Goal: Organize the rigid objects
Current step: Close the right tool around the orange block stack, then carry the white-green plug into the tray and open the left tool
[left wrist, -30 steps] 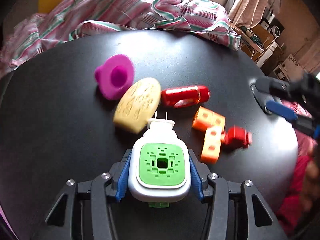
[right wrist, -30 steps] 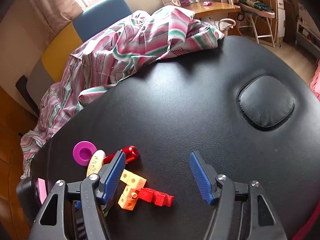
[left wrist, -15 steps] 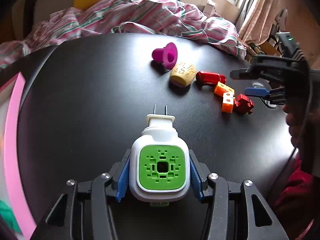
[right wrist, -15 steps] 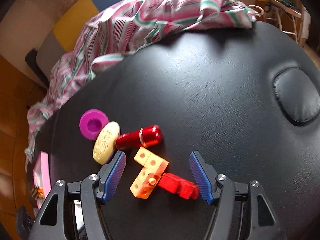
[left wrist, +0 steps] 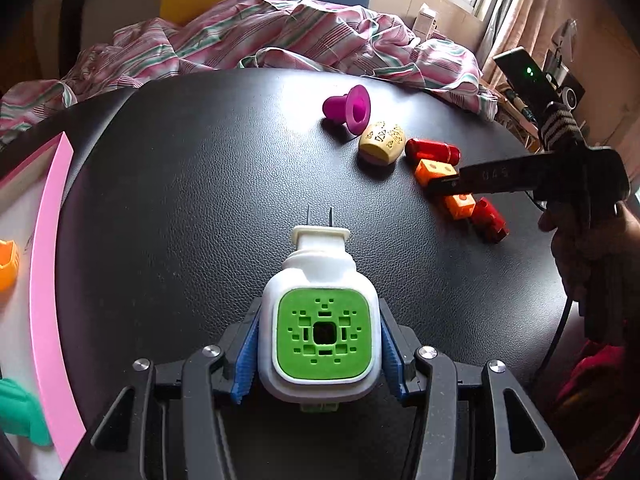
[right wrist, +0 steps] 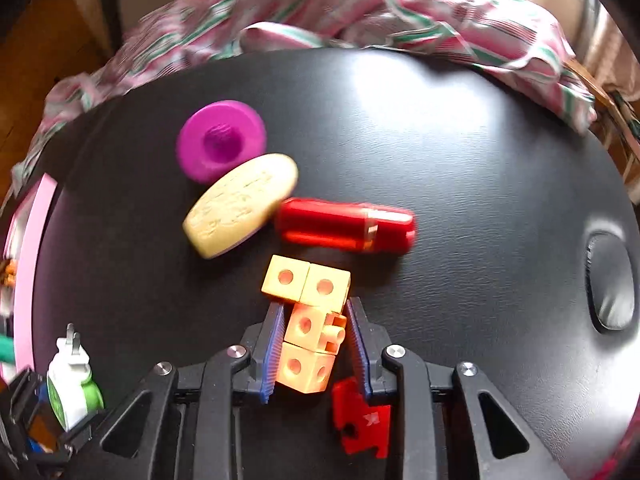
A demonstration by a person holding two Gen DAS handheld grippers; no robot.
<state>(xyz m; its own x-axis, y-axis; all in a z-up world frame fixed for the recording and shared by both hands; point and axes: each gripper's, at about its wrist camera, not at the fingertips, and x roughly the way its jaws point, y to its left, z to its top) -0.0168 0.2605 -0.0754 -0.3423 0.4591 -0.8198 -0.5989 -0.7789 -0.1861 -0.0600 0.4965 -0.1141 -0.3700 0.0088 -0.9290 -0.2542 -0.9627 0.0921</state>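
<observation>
While the left claw (left wrist: 320, 354) sits clamped on the white-and-green plug adapter (left wrist: 322, 316), prongs pointing away from it, the right claw (right wrist: 316, 346) is closing around the orange block chain (right wrist: 310, 316), blue pads against both sides of its middle cubes. Red block (right wrist: 362, 416) lies just under the right finger, joined to the chain. Beyond the right claw on the black worktop (right wrist: 460, 160): red cylinder (right wrist: 346, 224), then cream oval piece (right wrist: 240, 204), then magenta funnel-shaped piece (right wrist: 220, 140) farthest. Pink-rimmed tray (left wrist: 48, 280) off to the left claw's left; striped cloth (left wrist: 280, 36) past the worktop's far edge.
</observation>
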